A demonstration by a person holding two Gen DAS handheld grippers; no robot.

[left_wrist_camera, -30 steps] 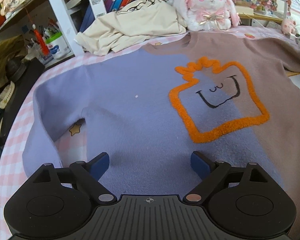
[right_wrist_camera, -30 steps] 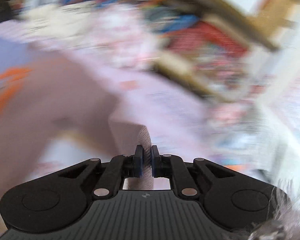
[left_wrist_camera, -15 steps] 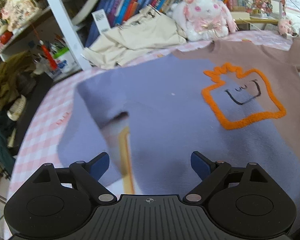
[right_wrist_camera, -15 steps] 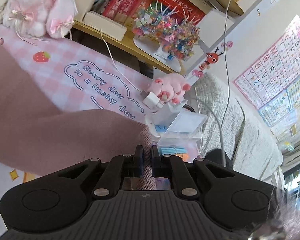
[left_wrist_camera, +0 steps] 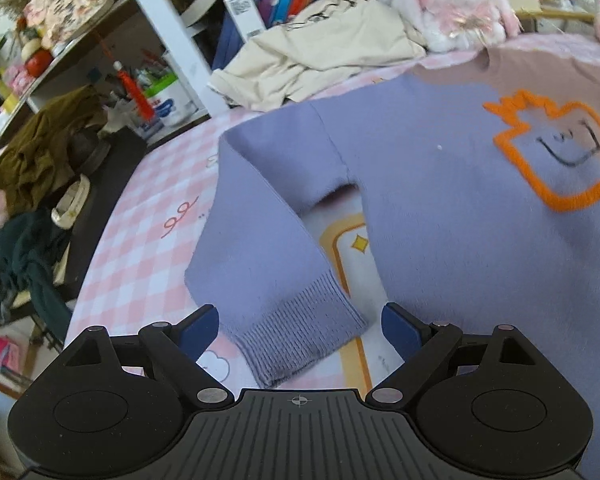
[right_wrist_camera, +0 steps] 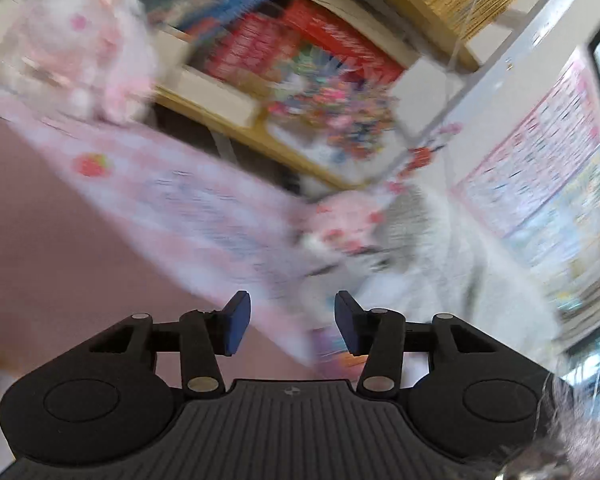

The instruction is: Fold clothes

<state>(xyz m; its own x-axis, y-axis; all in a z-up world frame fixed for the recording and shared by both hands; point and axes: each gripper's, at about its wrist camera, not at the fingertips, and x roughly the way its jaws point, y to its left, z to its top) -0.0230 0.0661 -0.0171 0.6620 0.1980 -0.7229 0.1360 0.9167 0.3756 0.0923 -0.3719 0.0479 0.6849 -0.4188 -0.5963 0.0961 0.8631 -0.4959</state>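
Note:
A sweater (left_wrist_camera: 440, 184), lilac on one half and dusty pink on the other, lies flat on the pink checked tablecloth (left_wrist_camera: 152, 208), with an orange toast outline on its chest. Its lilac sleeve runs down towards me and the ribbed cuff (left_wrist_camera: 296, 340) lies between the fingers of my left gripper (left_wrist_camera: 300, 330), which is open and not closed on it. In the blurred right wrist view, the pink half of the sweater (right_wrist_camera: 60, 240) fills the left side. My right gripper (right_wrist_camera: 292, 328) is open with nothing between its fingers.
A crumpled cream garment (left_wrist_camera: 324, 52) and a white-and-pink plush rabbit (left_wrist_camera: 456, 4) lie at the table's far edge before a bookshelf. Dark clothes (left_wrist_camera: 32, 160) pile up off the table's left edge. A grey-white cloth (right_wrist_camera: 460, 280) and wall posters (right_wrist_camera: 540, 184) show to the right.
My right gripper has opened and let go of the pink sleeve cuff it held. My left gripper has moved left and back, so the lilac cuff now lies between its open fingers.

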